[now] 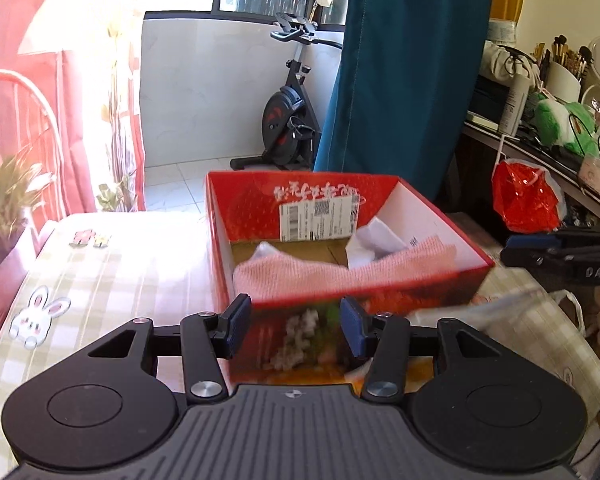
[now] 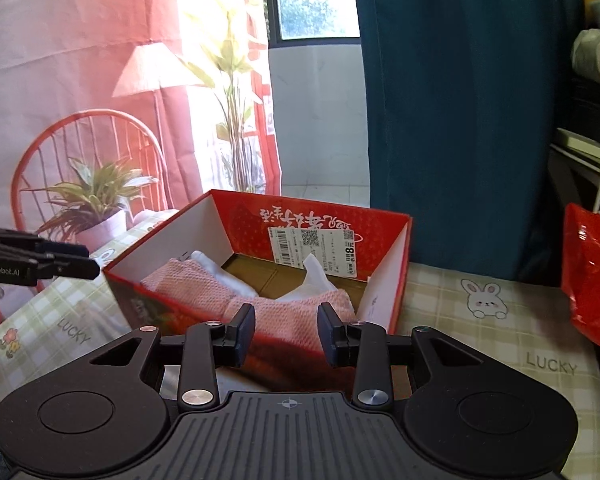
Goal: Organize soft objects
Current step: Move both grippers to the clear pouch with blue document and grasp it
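Note:
A red cardboard box (image 1: 428,280) stands open on the checked bedsheet; it also shows in the right wrist view (image 2: 236,216). Inside lies a pink knitted cloth (image 1: 300,276) (image 2: 300,316) with white cloth (image 1: 376,240) (image 2: 316,280) behind it. My left gripper (image 1: 296,326) is open and empty, just in front of the box's near wall. My right gripper (image 2: 287,334) is open and empty, at the box's near corner, in front of the pink cloth. Each gripper shows at the edge of the other's view: the right one (image 1: 560,258), the left one (image 2: 36,260).
A white bag (image 1: 540,328) lies on the bed right of the box. A red plastic bag (image 1: 524,196) (image 2: 592,272) hangs at the right. A teal curtain (image 1: 400,72), an exercise bike (image 1: 288,120), a cluttered desk (image 1: 560,120) and a potted plant (image 2: 96,208) surround the bed.

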`<state>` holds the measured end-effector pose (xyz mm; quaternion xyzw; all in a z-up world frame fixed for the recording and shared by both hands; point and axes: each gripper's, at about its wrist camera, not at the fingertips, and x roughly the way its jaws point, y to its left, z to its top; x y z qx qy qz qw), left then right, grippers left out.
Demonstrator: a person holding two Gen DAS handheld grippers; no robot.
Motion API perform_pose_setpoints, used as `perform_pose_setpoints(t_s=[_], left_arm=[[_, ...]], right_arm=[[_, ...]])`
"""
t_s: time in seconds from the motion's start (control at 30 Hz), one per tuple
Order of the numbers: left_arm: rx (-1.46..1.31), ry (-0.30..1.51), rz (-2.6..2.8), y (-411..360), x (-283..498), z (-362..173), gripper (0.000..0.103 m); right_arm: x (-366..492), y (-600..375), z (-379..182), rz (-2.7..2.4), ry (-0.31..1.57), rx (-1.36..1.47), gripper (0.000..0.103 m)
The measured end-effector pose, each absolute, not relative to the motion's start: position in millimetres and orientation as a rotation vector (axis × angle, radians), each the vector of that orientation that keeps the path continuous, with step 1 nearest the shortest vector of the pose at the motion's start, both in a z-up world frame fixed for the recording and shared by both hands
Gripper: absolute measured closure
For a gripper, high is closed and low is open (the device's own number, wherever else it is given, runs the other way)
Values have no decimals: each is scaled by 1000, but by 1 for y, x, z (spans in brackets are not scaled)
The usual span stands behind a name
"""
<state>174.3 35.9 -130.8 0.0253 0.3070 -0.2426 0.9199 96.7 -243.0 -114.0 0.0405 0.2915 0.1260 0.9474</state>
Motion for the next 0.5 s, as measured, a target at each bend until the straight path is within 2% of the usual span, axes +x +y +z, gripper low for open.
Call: perform_pose_setpoints(t_s=[0.5], left_arm=[[53,643,-548,40,123,-145,51]], right_arm=[[22,-250,-120,236,569,135,66]])
